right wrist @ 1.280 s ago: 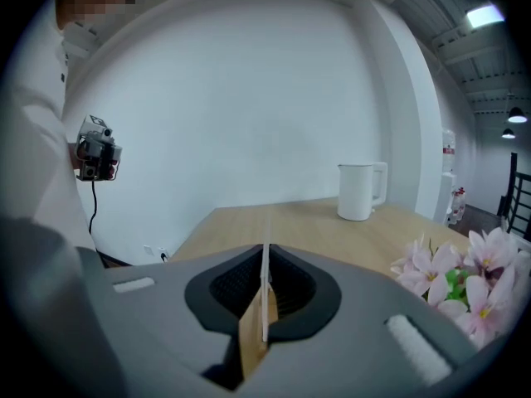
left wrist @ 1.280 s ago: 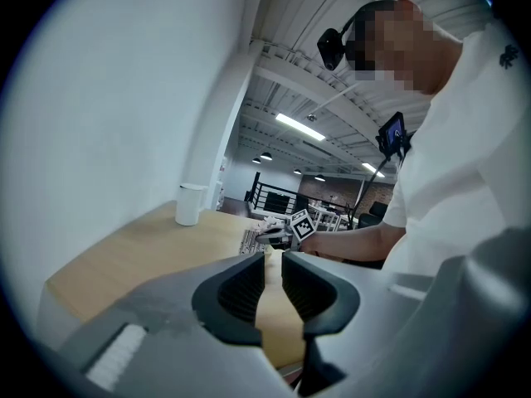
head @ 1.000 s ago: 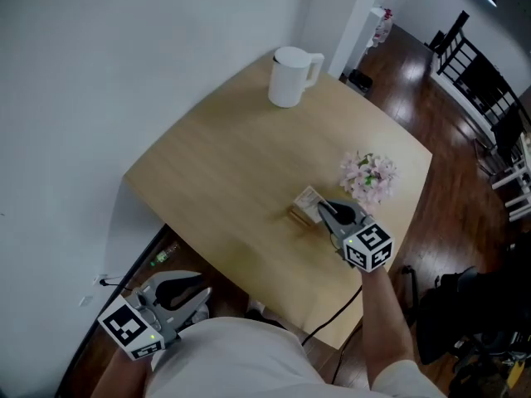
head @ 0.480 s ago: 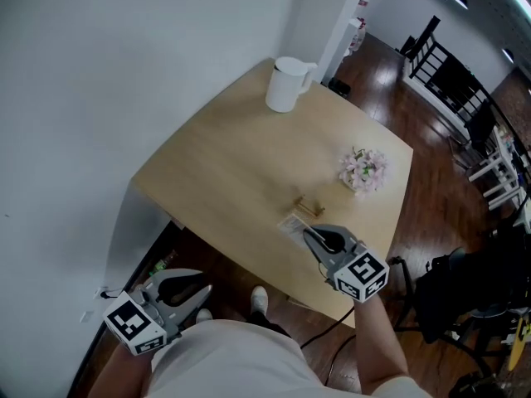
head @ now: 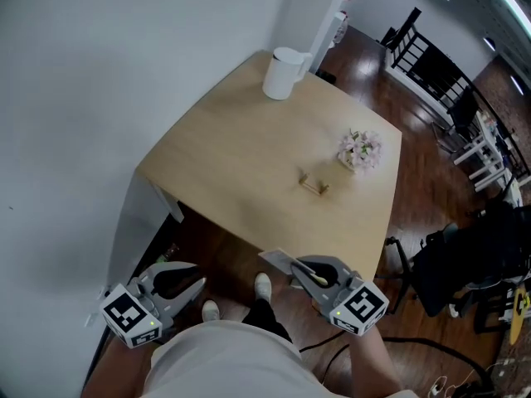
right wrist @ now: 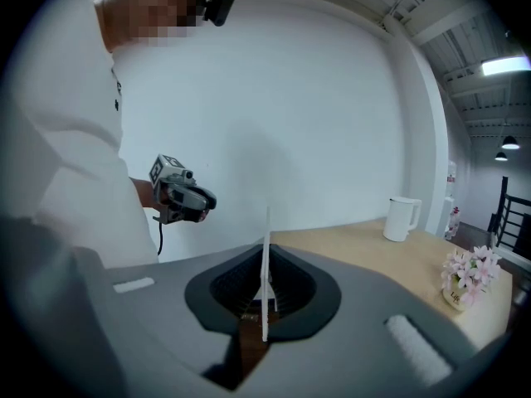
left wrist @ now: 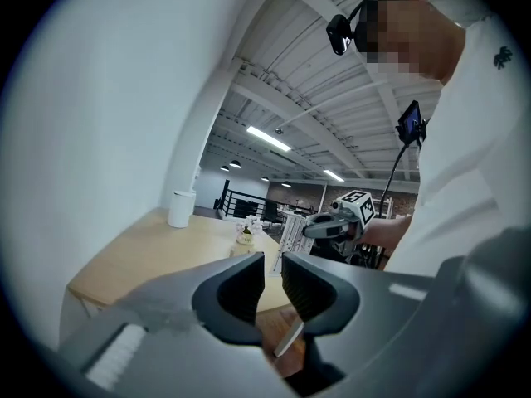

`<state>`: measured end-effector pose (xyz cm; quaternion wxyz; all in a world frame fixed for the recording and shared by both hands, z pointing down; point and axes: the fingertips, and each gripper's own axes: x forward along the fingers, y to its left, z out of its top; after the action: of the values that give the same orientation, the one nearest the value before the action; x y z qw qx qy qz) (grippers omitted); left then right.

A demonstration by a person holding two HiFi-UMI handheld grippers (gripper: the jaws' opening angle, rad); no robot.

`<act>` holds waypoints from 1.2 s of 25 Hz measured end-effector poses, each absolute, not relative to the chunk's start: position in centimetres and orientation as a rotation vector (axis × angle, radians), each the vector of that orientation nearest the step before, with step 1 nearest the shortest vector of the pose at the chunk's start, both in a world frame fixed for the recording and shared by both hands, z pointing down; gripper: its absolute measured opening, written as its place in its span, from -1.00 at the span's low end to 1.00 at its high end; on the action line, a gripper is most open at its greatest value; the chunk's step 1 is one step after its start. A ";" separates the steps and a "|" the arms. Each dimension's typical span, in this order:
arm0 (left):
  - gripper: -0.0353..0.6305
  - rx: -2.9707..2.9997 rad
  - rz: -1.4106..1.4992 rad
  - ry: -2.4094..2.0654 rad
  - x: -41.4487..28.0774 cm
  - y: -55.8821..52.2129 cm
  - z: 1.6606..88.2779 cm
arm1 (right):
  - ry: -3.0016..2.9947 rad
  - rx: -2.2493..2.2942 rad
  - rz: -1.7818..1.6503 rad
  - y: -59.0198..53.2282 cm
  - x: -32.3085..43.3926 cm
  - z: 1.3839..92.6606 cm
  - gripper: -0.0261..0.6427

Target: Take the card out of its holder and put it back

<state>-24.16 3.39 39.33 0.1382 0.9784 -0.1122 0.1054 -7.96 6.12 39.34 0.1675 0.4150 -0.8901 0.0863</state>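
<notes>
The white card [head: 275,260] is out of its holder and hangs in the air off the table's near edge, with my right gripper [head: 300,268] shut on it. In the right gripper view the card [right wrist: 267,222] stands edge-on between the closed jaws of the right gripper [right wrist: 265,259]. The small wooden holder [head: 314,186] stands empty on the table [head: 224,164], near the flowers. My left gripper [head: 197,286] hangs low at my left, away from the table. Its jaws stand a narrow gap apart with nothing between them. From the left gripper [left wrist: 273,274] I see the card [left wrist: 294,232].
A white jug [head: 280,73] stands at the table's far corner, and a small pot of pink flowers [head: 360,149] sits near the right edge. A white wall runs along the left. Dark wooden floor [head: 423,189] and black chairs [head: 431,73] lie to the right.
My right gripper has drawn the card out of the holder and carried it back toward me, past the table's near edge. The left gripper has stayed put.
</notes>
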 end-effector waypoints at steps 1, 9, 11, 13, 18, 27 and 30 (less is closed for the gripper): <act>-0.68 2.829 0.312 -0.311 -24.4 3.7 39.5 | -2.536 1.182 0.241 6.9 -8.6 39.1 -0.86; -0.71 2.843 0.279 -0.226 -24.2 4.9 39.1 | -2.514 1.216 0.251 9.8 -9.6 38.3 -0.86; -0.71 2.853 0.271 -0.207 -24.0 5.4 38.6 | -2.509 1.227 0.263 9.7 -8.9 38.3 -0.86; -0.71 2.865 0.276 -0.204 -23.6 5.6 38.5 | -2.509 1.235 0.262 9.3 -7.9 38.3 -0.86; -0.71 2.855 0.280 -0.235 -22.0 5.7 38.9 | -2.498 1.253 0.249 7.0 -3.9 39.0 -0.86; -0.71 2.823 0.250 -0.346 -16.7 3.4 38.2 | -2.465 1.261 0.252 -0.1 6.7 40.8 -0.86; -0.71 2.825 0.249 -0.374 -14.7 2.4 37.9 | -2.459 1.253 0.244 -2.8 10.1 41.5 -0.86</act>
<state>-14.72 2.39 37.91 0.1401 0.9778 -0.1296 0.0863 10.08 -2.78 41.50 0.1842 0.4446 -0.8723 0.0864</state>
